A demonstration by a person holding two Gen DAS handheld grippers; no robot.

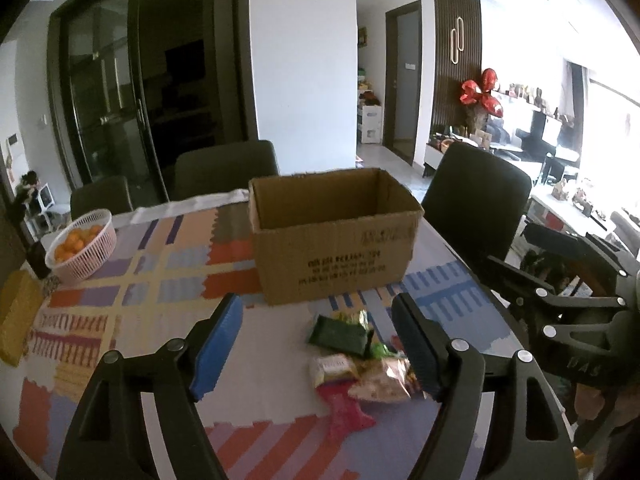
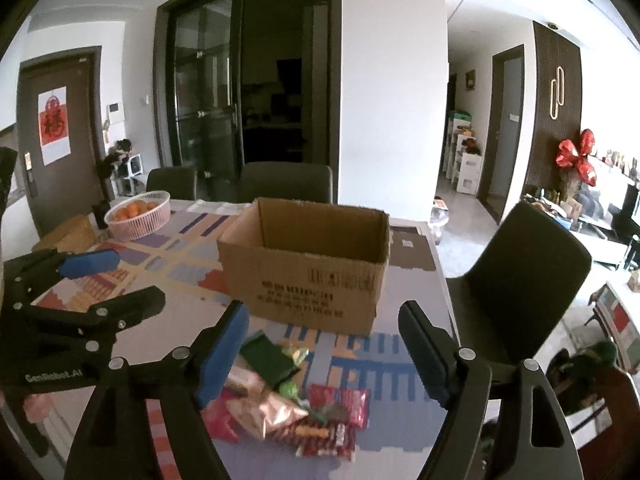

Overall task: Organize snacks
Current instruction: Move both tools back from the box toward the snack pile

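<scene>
An open, empty-looking cardboard box (image 1: 332, 236) stands on the patterned table; it also shows in the right wrist view (image 2: 308, 264). In front of it lies a pile of snack packets (image 1: 356, 364), among them a dark green packet (image 1: 338, 334) and a pink one (image 1: 346, 410). The pile (image 2: 292, 396) includes a red packet (image 2: 340, 402) in the right wrist view. My left gripper (image 1: 320, 344) is open and empty, hovering above the pile. My right gripper (image 2: 324, 354) is open and empty, also above the pile. Each gripper shows at the edge of the other's view.
A pink basket of oranges (image 1: 82, 246) stands at the table's far left, next to a yellow box (image 1: 18, 316). Dark chairs (image 1: 476, 216) stand at the far and right sides. The table's right edge (image 2: 450, 312) runs close to the pile.
</scene>
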